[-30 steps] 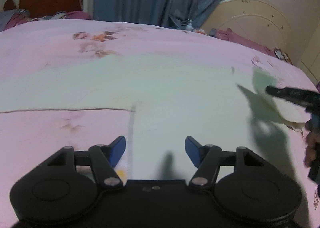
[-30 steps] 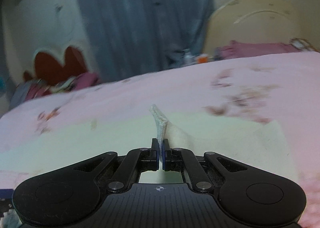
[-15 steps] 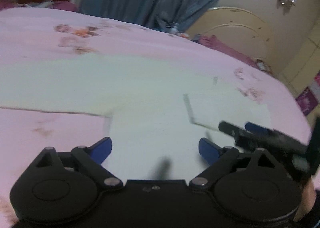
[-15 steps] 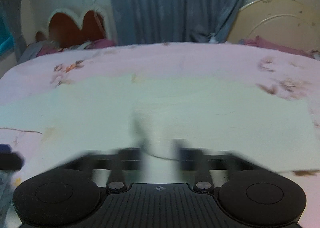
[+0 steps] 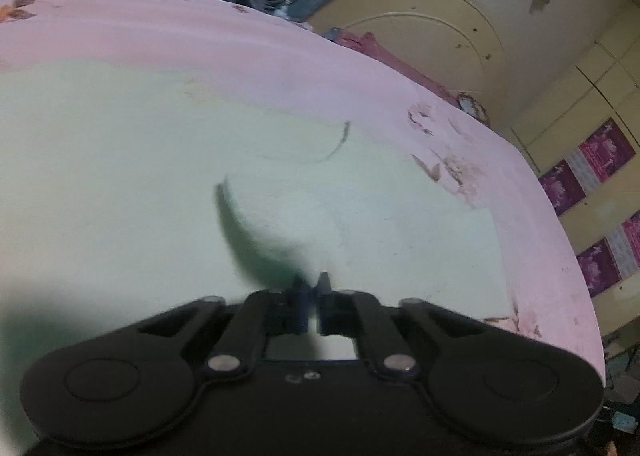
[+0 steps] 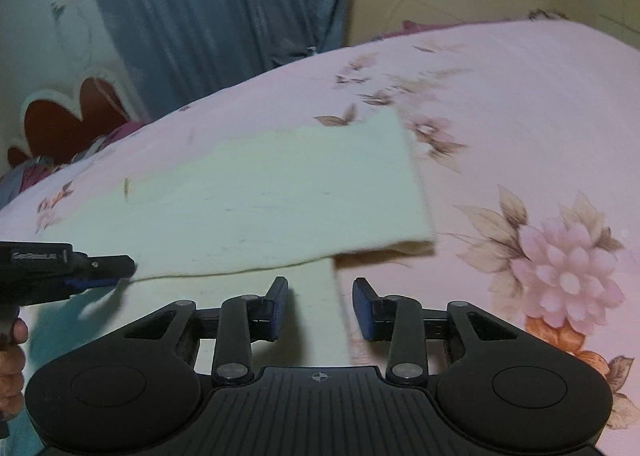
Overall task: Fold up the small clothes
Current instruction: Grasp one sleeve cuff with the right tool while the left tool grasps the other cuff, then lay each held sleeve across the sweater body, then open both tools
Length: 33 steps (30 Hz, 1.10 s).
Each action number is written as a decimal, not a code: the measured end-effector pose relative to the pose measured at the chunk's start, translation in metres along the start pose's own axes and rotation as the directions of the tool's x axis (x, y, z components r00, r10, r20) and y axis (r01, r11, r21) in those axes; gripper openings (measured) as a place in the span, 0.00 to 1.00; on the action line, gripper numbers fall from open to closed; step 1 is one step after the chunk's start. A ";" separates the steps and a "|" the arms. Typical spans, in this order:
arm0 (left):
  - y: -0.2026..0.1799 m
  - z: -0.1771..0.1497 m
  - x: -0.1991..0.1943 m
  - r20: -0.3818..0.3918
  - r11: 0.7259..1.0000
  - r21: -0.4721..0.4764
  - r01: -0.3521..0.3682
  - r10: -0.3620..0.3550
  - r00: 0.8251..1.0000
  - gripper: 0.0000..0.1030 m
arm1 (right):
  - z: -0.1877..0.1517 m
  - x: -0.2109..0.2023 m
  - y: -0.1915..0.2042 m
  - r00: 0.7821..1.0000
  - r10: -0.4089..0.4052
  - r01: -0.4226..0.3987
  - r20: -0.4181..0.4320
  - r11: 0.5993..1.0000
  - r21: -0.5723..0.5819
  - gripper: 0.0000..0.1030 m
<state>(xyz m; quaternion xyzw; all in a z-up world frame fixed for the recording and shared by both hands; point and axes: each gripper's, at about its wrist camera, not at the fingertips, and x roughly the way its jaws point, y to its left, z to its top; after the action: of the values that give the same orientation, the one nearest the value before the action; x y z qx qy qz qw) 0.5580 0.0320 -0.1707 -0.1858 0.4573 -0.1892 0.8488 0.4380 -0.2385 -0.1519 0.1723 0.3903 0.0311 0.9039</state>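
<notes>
A pale green garment (image 5: 160, 176) lies spread on the pink flowered bed sheet (image 5: 240, 36). In the right wrist view the garment (image 6: 280, 196) shows a folded upper layer over a lower strip. My left gripper (image 5: 311, 286) is shut, with a thin edge of the cloth pinched between its blue pads. From the right wrist view the left gripper (image 6: 124, 270) bites the near edge of the folded layer. My right gripper (image 6: 320, 296) hovers low over the lower strip. Its jaws are closing, the strip's right edge lies between them, and the pads stand clear of the cloth.
The sheet (image 6: 520, 116) runs bare to the right of the garment. A person's hand (image 6: 12, 356) holds the left gripper at the left edge. Behind the bed hang a blue curtain (image 6: 220, 16) and a cream arched board (image 5: 420, 36). A red scalloped headboard (image 6: 72, 112) stands far left.
The right gripper let go of the raised fold, opened, dropped to the near edge and is narrowing. The left gripper swung right and down, then went from open to shut on the cloth edge.
</notes>
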 end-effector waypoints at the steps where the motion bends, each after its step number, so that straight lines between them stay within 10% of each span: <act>1: -0.003 0.001 -0.003 0.018 1.000 0.014 -0.001 0.001 1.000 0.03 | 0.003 0.001 -0.003 1.000 -0.003 0.003 -0.002 1.000 0.014 0.36; 25: 0.082 0.010 -0.088 0.141 0.997 -0.038 -0.065 0.070 0.988 0.03 | 0.014 0.016 0.004 0.998 -0.054 0.054 0.026 0.999 0.000 0.35; 27: 0.082 0.007 -0.088 0.145 0.997 -0.036 -0.071 0.076 0.986 0.03 | 0.014 0.016 0.005 0.998 -0.053 0.053 0.033 0.999 -0.006 0.09; 33: 0.089 0.000 -0.090 0.147 0.994 -0.040 -0.097 0.102 0.984 0.03 | 0.012 0.021 0.005 0.996 -0.083 0.084 0.019 0.996 -0.042 0.07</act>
<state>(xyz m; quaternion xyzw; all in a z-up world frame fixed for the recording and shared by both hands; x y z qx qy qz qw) 0.5253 0.1528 -0.1506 -0.1899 0.4044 -0.1247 0.8859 0.4619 -0.2330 -0.1566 0.1368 0.3887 0.0000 0.9112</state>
